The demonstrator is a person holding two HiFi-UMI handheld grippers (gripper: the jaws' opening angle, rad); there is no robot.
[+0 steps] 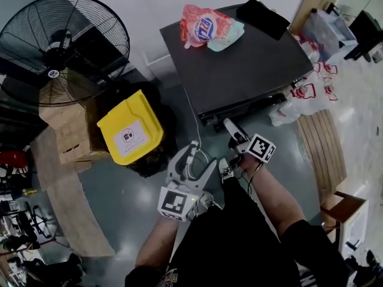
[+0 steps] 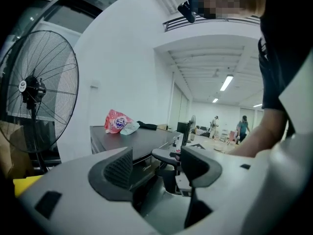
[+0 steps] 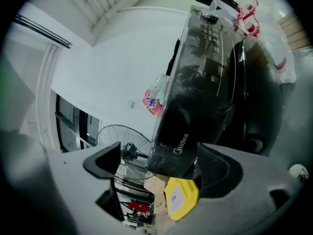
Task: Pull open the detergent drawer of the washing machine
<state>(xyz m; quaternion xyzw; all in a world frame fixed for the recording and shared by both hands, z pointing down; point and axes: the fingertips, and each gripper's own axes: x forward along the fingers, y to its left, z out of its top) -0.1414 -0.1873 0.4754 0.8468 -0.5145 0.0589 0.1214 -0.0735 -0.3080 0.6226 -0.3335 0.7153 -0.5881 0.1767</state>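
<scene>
Remote log | I'm holding both grippers low before the washing machine (image 1: 239, 58) | left gripper (image 2: 156, 166) is hanging released, gripping nothing | right gripper (image 3: 160, 165) is standing wide, unclenched, framing the detergent drawer (image 3: 178, 143) at the machine's upper front corner, apparently sitting flush.

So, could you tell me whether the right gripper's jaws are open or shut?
Open: the right gripper shows its jaws wide apart, clamping nothing.
</scene>
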